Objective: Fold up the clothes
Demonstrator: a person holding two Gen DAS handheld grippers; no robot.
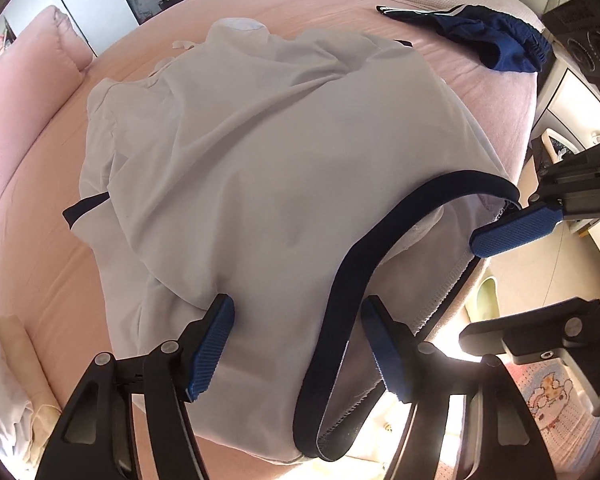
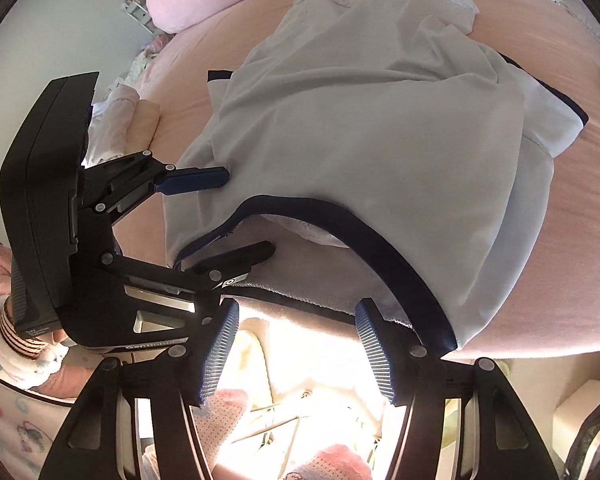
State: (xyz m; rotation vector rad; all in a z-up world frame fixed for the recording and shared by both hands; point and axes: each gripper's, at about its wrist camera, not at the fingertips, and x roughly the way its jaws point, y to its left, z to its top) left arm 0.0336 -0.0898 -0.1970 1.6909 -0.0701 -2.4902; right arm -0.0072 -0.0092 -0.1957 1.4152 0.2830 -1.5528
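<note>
A white garment [image 1: 260,152] [image 2: 360,120] with a navy hem band [image 1: 384,240] [image 2: 388,240] lies crumpled on the pink bed [image 1: 32,248] [image 2: 572,216], its hem hanging over the near edge. My left gripper [image 1: 300,344] [image 2: 230,216] is open and straddles the hem. In the right wrist view, one of its fingers lies above the cloth and the other below, and neither pad presses. My right gripper [image 2: 296,348] [image 1: 470,288] is open at the bed's edge further along the hem. The navy band runs past its right finger [image 2: 374,352], with no cloth clamped.
Blue shorts [image 1: 500,40] lie at the far right of the bed. A pink pillow [image 1: 40,60] [image 2: 188,0] sits at the far side. Folded pale clothes [image 1: 4,368] [image 2: 116,120] rest by the bed's edge. A person's sleeve [image 2: 4,320] and a patterned floor mat [image 1: 552,396] show below.
</note>
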